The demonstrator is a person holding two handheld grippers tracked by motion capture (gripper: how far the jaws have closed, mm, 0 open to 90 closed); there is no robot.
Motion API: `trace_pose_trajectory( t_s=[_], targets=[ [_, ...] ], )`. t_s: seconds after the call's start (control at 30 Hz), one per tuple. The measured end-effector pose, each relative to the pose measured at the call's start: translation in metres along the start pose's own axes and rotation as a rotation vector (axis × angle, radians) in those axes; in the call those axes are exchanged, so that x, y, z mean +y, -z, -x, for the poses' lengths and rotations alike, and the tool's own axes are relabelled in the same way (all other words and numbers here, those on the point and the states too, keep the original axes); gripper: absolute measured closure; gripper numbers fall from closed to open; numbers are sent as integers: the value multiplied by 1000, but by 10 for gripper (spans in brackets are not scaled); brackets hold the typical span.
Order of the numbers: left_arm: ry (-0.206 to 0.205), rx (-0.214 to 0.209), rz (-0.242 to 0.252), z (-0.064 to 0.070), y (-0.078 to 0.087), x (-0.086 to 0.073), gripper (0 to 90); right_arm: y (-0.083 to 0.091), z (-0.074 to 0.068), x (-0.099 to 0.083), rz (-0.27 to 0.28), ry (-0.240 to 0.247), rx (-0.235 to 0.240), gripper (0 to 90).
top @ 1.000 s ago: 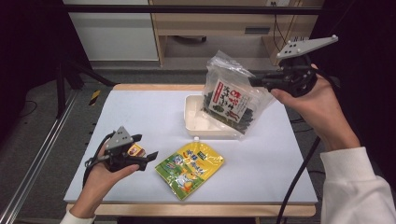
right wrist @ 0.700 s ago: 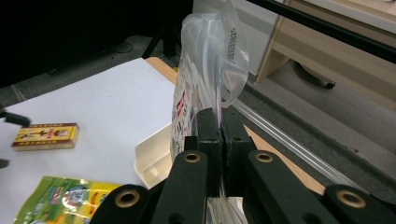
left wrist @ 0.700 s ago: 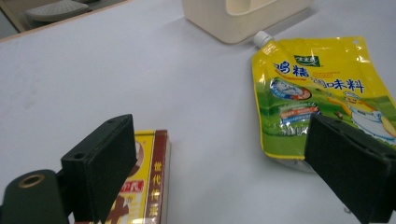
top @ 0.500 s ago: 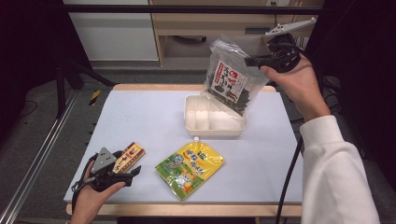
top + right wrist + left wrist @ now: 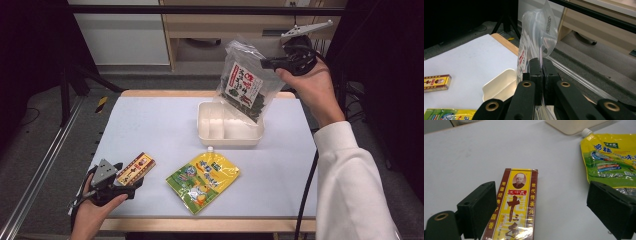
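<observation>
The right tongs are clamped on the upper edge of a clear bag of dark green leaves, holding it in the air above the far side of the white divided tray; the bag's lower corner hangs in front of the tray's far rim, so whether they touch cannot be told. In the right gripper view the jaws pinch the clear plastic flat between them (the bag's label is seen edge-on and unreadable there). The left tongs stand wide apart at the near left of the worktop, around the near end of a brown-and-yellow box, whose bottom is cut off. A yellow spouted pouch lies just right of it, partly hidden by one jaw.
</observation>
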State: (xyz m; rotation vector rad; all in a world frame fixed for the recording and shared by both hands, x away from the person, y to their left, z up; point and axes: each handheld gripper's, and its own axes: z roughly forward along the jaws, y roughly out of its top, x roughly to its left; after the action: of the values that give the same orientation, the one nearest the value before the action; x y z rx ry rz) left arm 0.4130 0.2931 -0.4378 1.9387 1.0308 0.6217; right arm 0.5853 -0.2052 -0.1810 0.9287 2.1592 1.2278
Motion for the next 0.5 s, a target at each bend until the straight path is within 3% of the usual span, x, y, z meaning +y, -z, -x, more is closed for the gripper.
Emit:
trace_pose_trajectory(
  t_s=[0.13, 0.5],
  targets=[
    [6, 2, -5, -1, 0, -1, 91, 0, 3, -3, 15, -9, -3, 891],
    [5, 0, -6, -1, 0, -1, 94, -13, 8, -15, -8, -39, -4, 891]
  ],
)
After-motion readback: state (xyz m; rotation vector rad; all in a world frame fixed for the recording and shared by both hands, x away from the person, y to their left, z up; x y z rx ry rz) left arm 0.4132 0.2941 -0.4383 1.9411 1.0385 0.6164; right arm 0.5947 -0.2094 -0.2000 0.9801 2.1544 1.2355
